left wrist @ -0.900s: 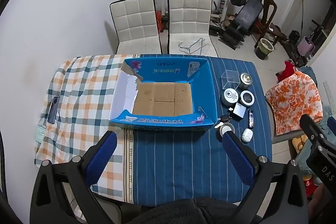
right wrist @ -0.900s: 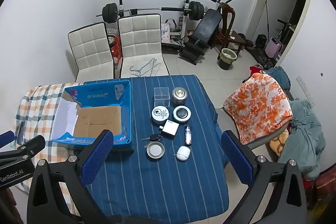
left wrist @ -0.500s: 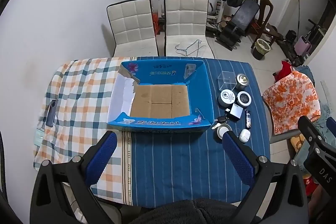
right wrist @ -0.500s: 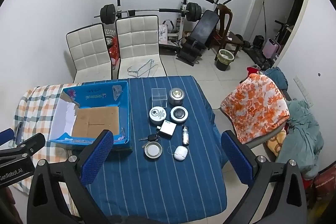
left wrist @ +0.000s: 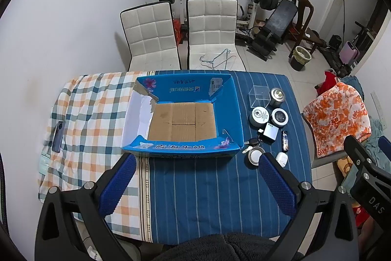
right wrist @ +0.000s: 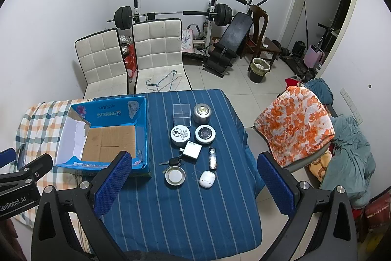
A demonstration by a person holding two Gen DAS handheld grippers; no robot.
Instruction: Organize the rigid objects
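An open blue cardboard box [left wrist: 227, 99] [right wrist: 143, 124] with a bare brown floor stands on the table. Right of it lie small rigid items: a clear cube [right wrist: 181, 114], a metal tin [right wrist: 202, 112], two round tins [right wrist: 179, 135] [right wrist: 205, 134], a white square box [right wrist: 192, 149], a lighter [right wrist: 212, 158], keys [right wrist: 172, 161], a metal lid [right wrist: 175, 176] and a white oval case [right wrist: 207, 179]. My left gripper [left wrist: 195, 163] is open and empty, high above the box's near side. My right gripper [right wrist: 195, 160] is open and empty, high above the items.
The table [right wrist: 185, 212] carries a blue striped cloth and a checked cloth [left wrist: 92, 114] on the left, where a phone [left wrist: 58, 136] lies. Two white chairs [left wrist: 171, 33] stand behind. An orange-covered chair [right wrist: 295, 126] stands to the right. Gym gear lines the back wall.
Both grippers have risen and pulled back a little, so the table looks smaller and lower in both views. Nothing on the table has moved.
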